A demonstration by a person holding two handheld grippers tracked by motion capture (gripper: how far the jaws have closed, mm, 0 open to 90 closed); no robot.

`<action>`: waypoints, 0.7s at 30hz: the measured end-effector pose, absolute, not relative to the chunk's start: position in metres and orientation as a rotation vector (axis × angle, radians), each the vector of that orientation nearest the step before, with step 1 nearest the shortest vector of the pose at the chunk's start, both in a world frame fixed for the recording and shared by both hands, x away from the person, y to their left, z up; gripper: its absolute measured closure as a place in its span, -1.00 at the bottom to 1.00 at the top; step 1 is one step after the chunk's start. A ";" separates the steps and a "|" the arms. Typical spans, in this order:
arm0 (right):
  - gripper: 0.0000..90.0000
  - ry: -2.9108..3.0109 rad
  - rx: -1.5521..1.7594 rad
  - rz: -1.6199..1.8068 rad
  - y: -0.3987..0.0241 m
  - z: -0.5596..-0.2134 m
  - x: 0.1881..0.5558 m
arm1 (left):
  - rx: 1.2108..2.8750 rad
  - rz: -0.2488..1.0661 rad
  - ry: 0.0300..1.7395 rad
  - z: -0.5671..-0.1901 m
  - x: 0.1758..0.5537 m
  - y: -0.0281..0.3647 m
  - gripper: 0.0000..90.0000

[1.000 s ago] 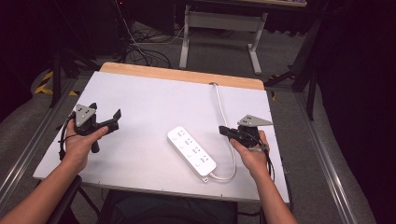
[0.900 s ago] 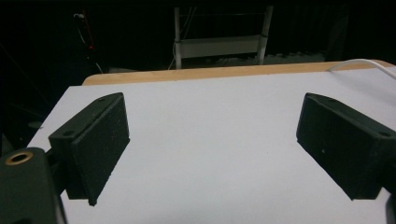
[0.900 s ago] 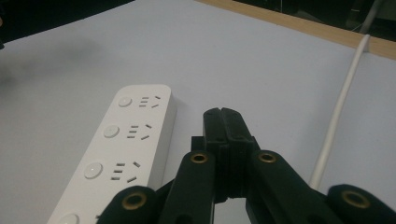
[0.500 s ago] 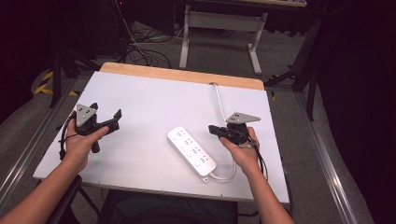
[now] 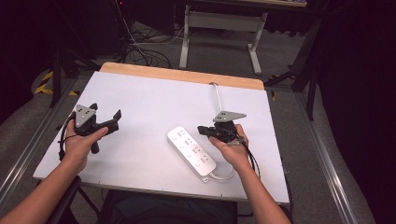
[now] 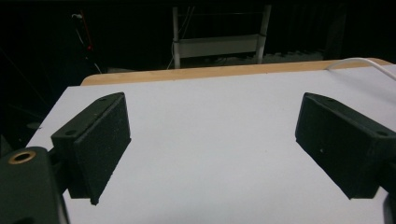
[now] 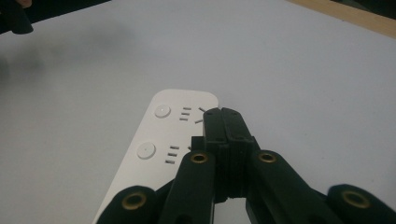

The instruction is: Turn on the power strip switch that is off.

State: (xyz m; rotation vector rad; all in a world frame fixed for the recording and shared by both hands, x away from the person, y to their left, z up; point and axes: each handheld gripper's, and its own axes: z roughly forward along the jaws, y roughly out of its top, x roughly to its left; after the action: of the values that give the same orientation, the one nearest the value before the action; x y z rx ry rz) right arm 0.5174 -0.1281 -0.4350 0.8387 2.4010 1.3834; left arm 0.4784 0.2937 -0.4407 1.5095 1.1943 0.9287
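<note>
While near the desk's (image 5: 140,93) left edge, left hand-held gripper (image 5: 103,121): jaws wide, empty.
Right hand-held gripper (image 5: 203,130): jaws closed, over power strip (image 5: 191,150).

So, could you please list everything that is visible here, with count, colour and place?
power strip: 1, white, flat on the table near the front, right of centre
cable: 1, white, runs from the strip's near end past the right hand to the far edge
table: 1, white top, wooden strip along far edge
desk frame: 1, grey, on the floor behind the table
left gripper: 1, black, open, held over the table's left side
right gripper: 1, black, shut, tip over the strip's far end
hands: 2, one on each gripper
</note>
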 end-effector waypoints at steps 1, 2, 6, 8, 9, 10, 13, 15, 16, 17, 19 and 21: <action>1.00 2.408 0.836 1.379 -0.127 -0.435 0.518 | 1.504 0.930 1.196 -0.441 0.478 0.294 -0.76; 1.00 2.413 0.835 1.379 -0.127 -0.436 0.518 | 1.504 0.930 1.196 -0.441 0.478 0.294 -0.76; 1.00 2.426 0.823 1.375 -0.125 -0.436 0.518 | 1.503 0.931 1.200 -0.441 0.479 0.294 -0.76; 1.00 2.438 0.813 1.371 -0.123 -0.437 0.518 | 1.510 0.927 1.195 -0.441 0.479 0.294 -0.76; 1.00 2.448 0.810 1.365 -0.122 -0.438 0.517 | 1.512 0.926 1.194 -0.441 0.479 0.294 -0.76; 1.00 2.453 0.806 1.364 -0.121 -0.438 0.517 | 1.516 0.923 1.191 -0.441 0.478 0.294 -0.76; 1.00 2.470 0.795 1.367 -0.116 -0.439 0.518 | 1.523 0.916 1.187 -0.442 0.478 0.293 -0.76; 1.00 2.486 0.774 1.363 -0.110 -0.440 0.519 | 1.523 0.916 1.182 -0.442 0.478 0.293 -0.76; 1.00 2.492 0.767 1.360 -0.108 -0.440 0.519 | 1.524 0.918 1.180 -0.442 0.478 0.293 -0.76; 1.00 2.504 0.755 1.354 -0.105 -0.441 0.518 | 1.524 0.918 1.180 -0.442 0.478 0.293 -0.76; 1.00 2.518 0.743 1.345 -0.102 -0.442 0.518 | 1.522 0.917 1.183 -0.441 0.478 0.293 -0.76; 1.00 2.525 0.737 1.342 -0.100 -0.443 0.518 | 1.523 0.917 1.186 -0.441 0.477 0.294 -0.76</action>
State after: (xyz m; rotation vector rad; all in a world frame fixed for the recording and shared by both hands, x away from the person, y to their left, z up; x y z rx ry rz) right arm 0.5178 -0.1005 -0.4427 0.7373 2.5252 1.3424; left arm 0.4770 0.2943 -0.4411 1.5229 1.1859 0.9168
